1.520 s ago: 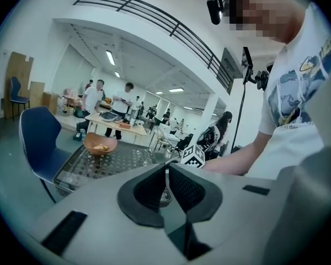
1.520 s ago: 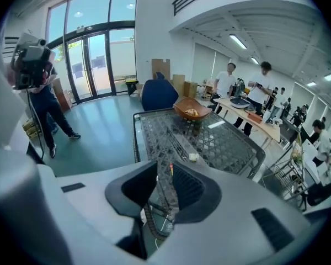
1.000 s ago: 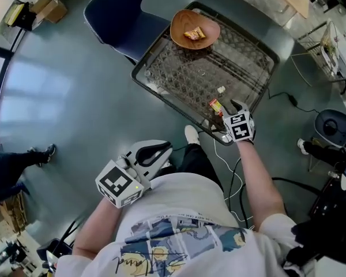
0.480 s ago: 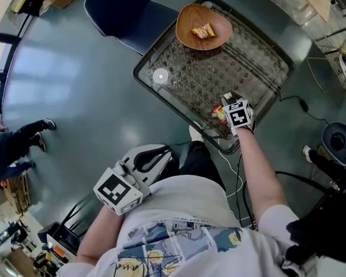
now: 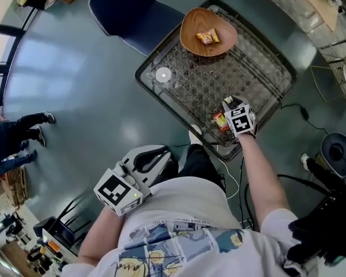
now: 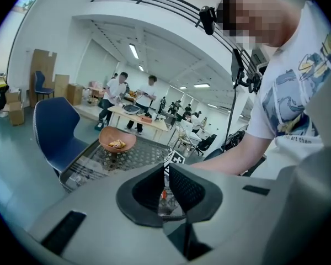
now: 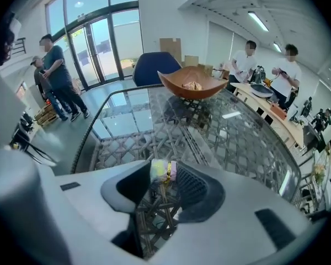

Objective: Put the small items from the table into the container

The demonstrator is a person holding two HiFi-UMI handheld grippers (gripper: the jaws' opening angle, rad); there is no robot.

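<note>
The right gripper (image 7: 164, 180) has come down toward 12 o'clock from the table's (image 5: 161, 105) near edge. The snack packet (image 5: 219, 120), earlier lying clear at its 10 o'clock, now sits between its closing jaws.

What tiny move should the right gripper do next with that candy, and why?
Probably finish closing the right gripper on the candy before lifting. Its jaws are closing with the wrapped candy between their tips, the candy lies on the glass table, and the bowl waits at the table's far side.
</note>
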